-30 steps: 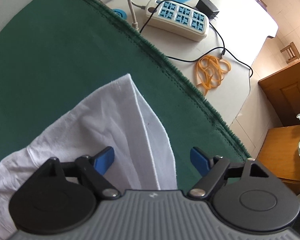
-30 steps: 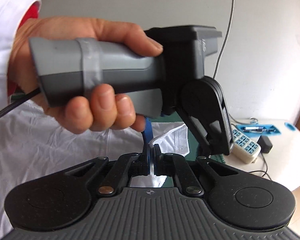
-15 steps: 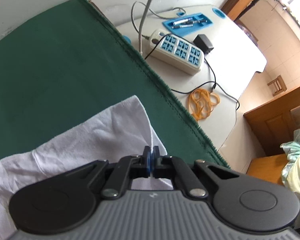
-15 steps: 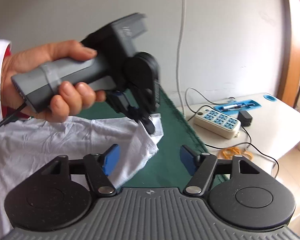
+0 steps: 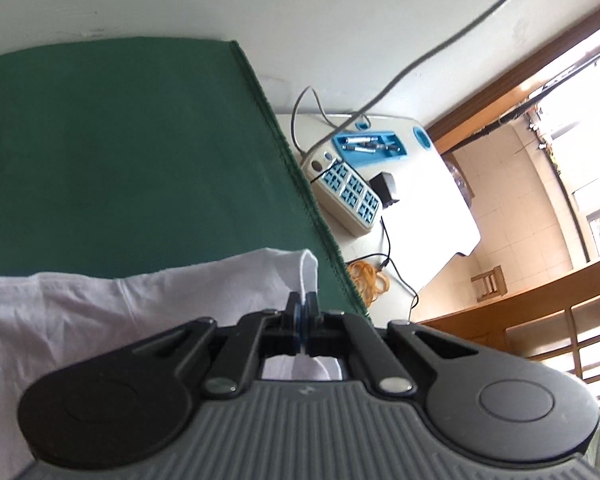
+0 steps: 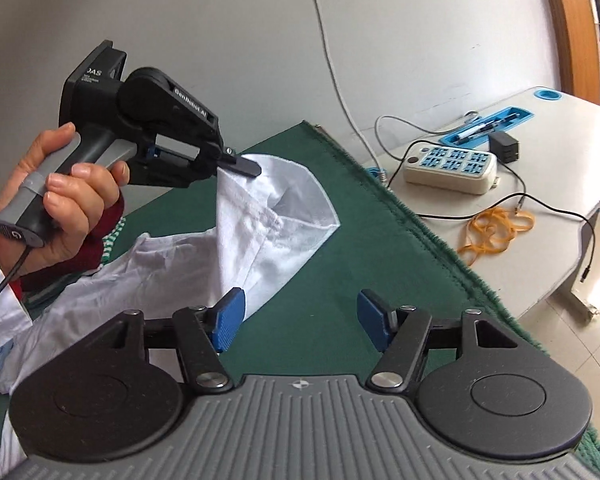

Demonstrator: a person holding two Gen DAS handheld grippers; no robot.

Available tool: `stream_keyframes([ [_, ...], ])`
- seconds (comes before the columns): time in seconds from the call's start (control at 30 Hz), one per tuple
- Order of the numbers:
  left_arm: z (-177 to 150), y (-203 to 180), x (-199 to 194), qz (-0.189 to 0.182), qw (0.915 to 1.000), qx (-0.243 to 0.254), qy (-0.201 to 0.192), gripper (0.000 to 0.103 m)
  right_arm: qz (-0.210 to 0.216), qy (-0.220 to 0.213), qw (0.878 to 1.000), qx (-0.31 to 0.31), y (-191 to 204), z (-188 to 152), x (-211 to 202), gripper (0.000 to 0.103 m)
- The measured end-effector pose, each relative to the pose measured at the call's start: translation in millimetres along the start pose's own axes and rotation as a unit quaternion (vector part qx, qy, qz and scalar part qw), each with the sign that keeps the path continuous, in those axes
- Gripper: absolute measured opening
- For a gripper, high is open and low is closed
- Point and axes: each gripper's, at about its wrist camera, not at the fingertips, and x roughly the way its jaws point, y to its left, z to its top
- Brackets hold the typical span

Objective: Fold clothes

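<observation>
- The left claw (image 6: 240, 168), spread a second ago, is now clenched on a corner of the white garment (image 6: 268, 216) and has lifted it off the green cloth (image 6: 360, 248).
- The right claw (image 6: 298, 318) has let go; its jaws eased slightly inward, nothing between them.
- The rest lies crumpled on the surface, so a fold-over looks started.

The garment (image 6: 260, 220) is plain white. It lies on a dark green cloth (image 6: 360, 240) with a fringed edge. Both hand-held grippers are black and grey: the right hand-held gripper (image 6: 300, 316) has blue ribbed pads (image 6: 228, 316). The tabletop (image 6: 560, 152) is off-white. The power strip (image 6: 450, 166) is cream with blue sockets, the pen tray (image 6: 488, 126) blue, the rubber bands (image 6: 496, 226) orange.
</observation>
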Motion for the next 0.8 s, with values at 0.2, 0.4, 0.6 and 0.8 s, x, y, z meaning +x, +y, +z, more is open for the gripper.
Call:
stream_keyframes([
  [0.2, -12.5, 32.3, -39.9, -0.004, 0.9987, -0.04, -0.031, 0.0, 0.058, 0.031, 0.997, -0.038, 40.9, 15.6, 37.6, 0.079],
  [0.4, -25.5, 54.7, -43.9, 0.008, 0.9957, -0.081, -0.045, 0.0, -0.011, 0.029, 0.999, -0.039, 74.4, 39.4, 83.4, 0.044],
  [0.6, -43.9, 69.9, -65.6, 0.007, 0.9934, -0.091, -0.069, 0.0, -0.016, -0.017, 0.994, -0.11, 106.3, 36.1, 67.1, 0.001],
  [0.8, -84.4, 107.6, -118.0, 0.005, 0.9863, -0.114, -0.119, 0.0, 0.062, -0.069, 0.946, -0.31, 168.2, -1.5, 22.7, 0.001],
])
